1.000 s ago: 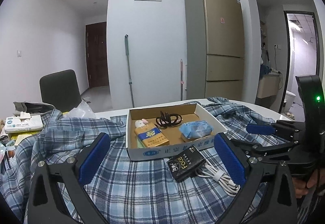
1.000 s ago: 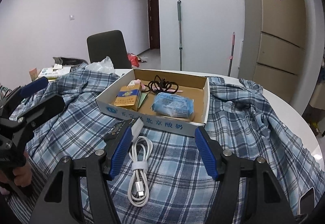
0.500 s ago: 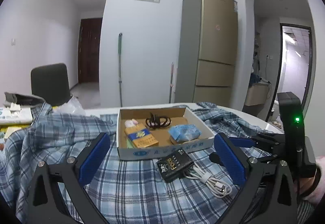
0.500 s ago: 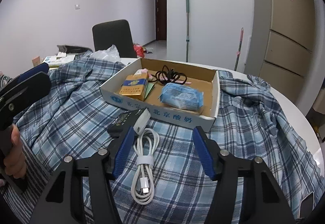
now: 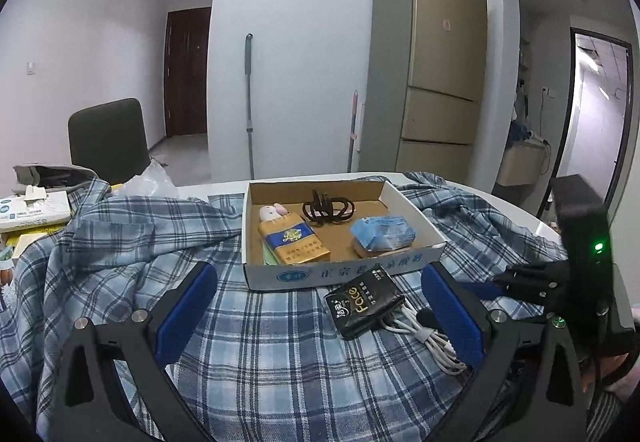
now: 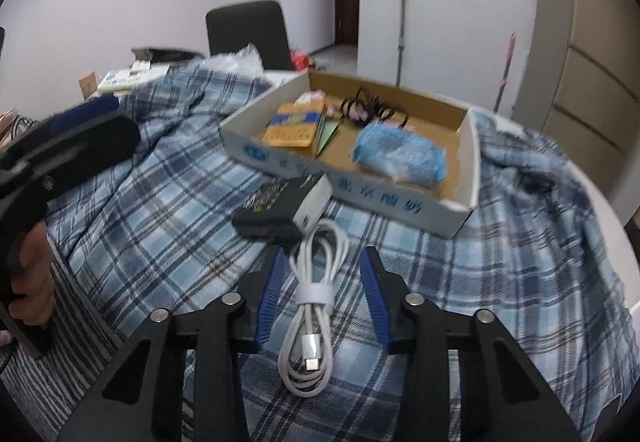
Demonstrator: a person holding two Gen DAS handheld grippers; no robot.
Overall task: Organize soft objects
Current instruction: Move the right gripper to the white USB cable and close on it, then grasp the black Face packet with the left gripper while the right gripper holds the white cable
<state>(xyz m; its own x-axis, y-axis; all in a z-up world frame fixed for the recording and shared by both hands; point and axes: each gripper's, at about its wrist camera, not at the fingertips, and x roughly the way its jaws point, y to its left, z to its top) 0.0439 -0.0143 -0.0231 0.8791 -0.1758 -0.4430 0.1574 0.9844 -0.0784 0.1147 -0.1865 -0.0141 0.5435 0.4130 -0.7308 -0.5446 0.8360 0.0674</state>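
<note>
Cable (image 6: 316,298), white and coiled, lies on the plaid shirt (image 6: 168,201) just near of the cardboard box (image 6: 472,177), its plug end beside a black packet (image 6: 280,209). The right gripper (image 6: 322,302) straddles the coil with its blue fingers (image 6: 270,294) apart, one on each side and not touching it. The left gripper (image 5: 320,314) hangs to the left with fingers (image 5: 186,310) spread wide and nothing between them; open shirt cloth lies under it.

The box sits on the shirt, which drapes the round white worktop (image 6: 612,217); the worktop's rim shows bare at the far right. Inside the box lie a yellow carton (image 5: 294,242), black hair ties (image 5: 328,207) and a blue tissue pack (image 5: 382,236).

Only the left wrist view shows the packet's printed face (image 5: 362,302); only the right wrist view shows the cable's metal plug (image 6: 312,352).
</note>
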